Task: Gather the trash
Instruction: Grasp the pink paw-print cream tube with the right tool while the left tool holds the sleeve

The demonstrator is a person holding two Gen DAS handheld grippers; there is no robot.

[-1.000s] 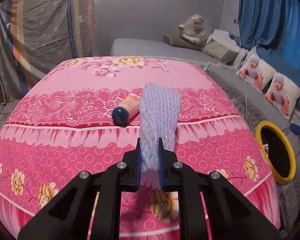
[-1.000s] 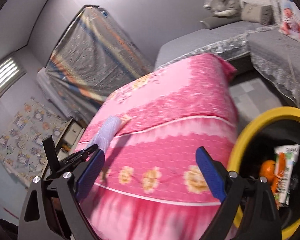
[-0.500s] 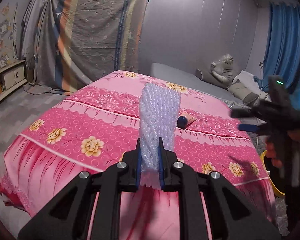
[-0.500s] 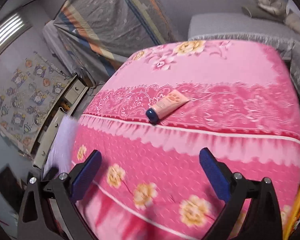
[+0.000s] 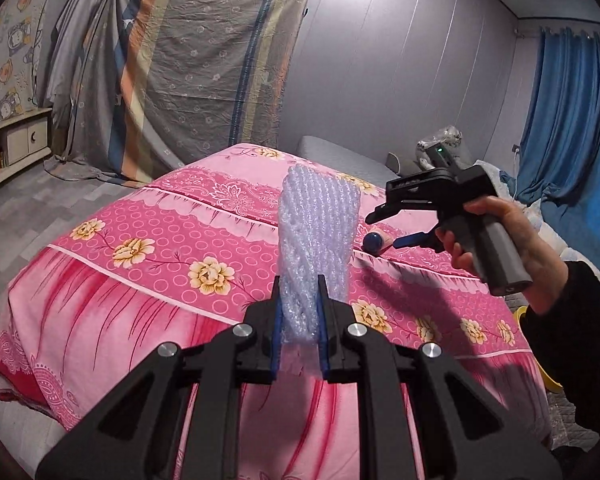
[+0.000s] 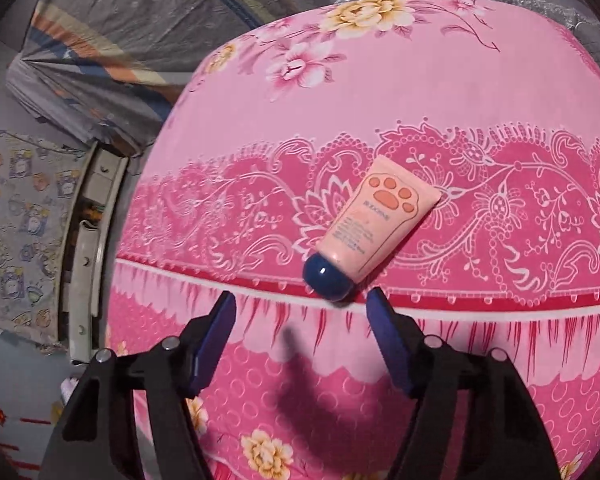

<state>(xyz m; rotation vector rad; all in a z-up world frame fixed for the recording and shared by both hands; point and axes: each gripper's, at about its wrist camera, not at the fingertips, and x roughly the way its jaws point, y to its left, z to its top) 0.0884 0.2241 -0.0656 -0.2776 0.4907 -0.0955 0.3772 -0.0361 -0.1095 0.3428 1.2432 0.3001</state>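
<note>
Left fingers (image 5: 299,316) still clamping foam net (image 5: 318,236), right fingers (image 6: 300,312) closing, empty, now above tube (image 6: 364,232)

The left hand-held gripper (image 5: 299,320) is a black plastic frame of angular, triangulated arms that fan toward the camera, fastened with round silver screws. Its two fingers (image 5: 277,332) carry flat blue pads on their inner faces. The right hand-held gripper (image 6: 302,340) has the same black linkage, silver screws and blue pads. From the left wrist view it shows a grey handle and a small green light on top. The person's right hand (image 5: 512,248) comes out of a dark sleeve (image 5: 568,356).
</note>
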